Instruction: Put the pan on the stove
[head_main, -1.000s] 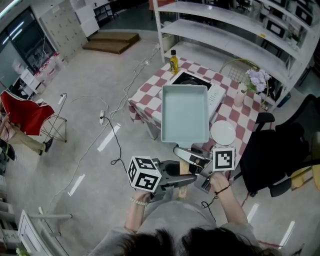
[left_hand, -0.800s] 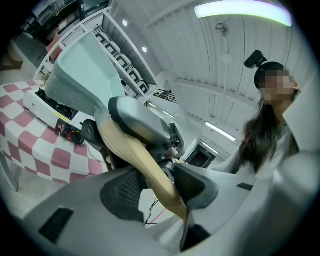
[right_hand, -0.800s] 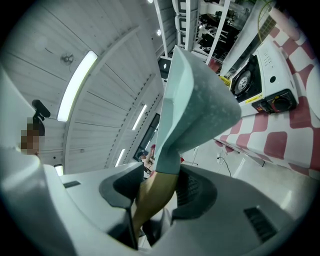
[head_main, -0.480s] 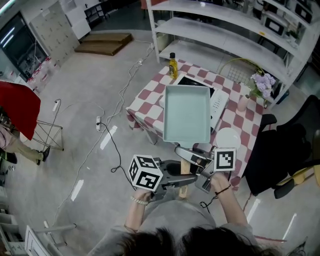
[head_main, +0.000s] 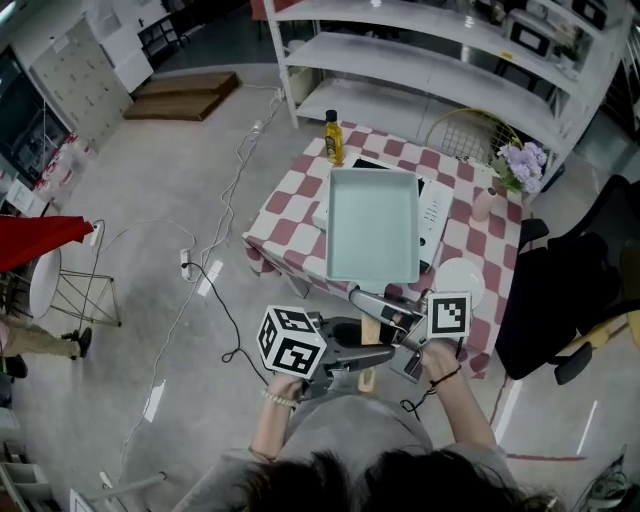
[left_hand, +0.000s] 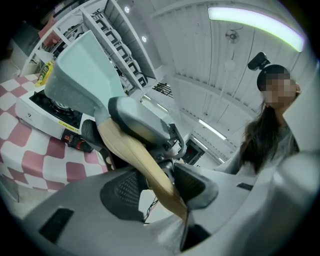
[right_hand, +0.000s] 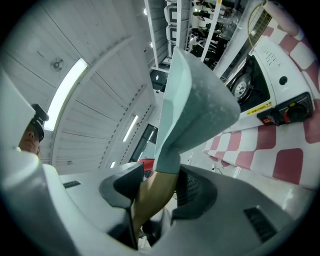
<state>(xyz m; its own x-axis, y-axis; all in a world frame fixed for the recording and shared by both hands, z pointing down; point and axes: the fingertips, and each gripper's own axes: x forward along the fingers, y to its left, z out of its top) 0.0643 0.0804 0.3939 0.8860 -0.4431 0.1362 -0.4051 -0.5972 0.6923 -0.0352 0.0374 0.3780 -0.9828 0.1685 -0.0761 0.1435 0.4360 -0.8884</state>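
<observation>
A rectangular pale teal pan (head_main: 372, 225) hangs level in the air over the checkered table (head_main: 285, 215), its far end above the white portable stove (head_main: 437, 205). Its wooden handle (head_main: 369, 333) points back at me. My left gripper (head_main: 372, 358) is shut on the handle's near part, and my right gripper (head_main: 378, 306) is shut on it closer to the pan. In the left gripper view the handle (left_hand: 145, 160) runs between the pads up to the pan (left_hand: 75, 70), with the stove (left_hand: 37, 112) below. The right gripper view shows the pan (right_hand: 195, 100), handle (right_hand: 152, 195) and stove (right_hand: 270, 95).
An oil bottle (head_main: 332, 137) stands at the table's far left corner. A white plate (head_main: 460, 282) lies near its front right, and a vase of flowers (head_main: 515, 160) stands at the right. White shelves (head_main: 420, 60) rise behind, a black chair (head_main: 560, 290) is at right, and cables (head_main: 215, 260) cross the floor.
Both grippers have carried the pan forward toward the table, keeping their hold on the handle. The table and stove now lie further under the pan.
</observation>
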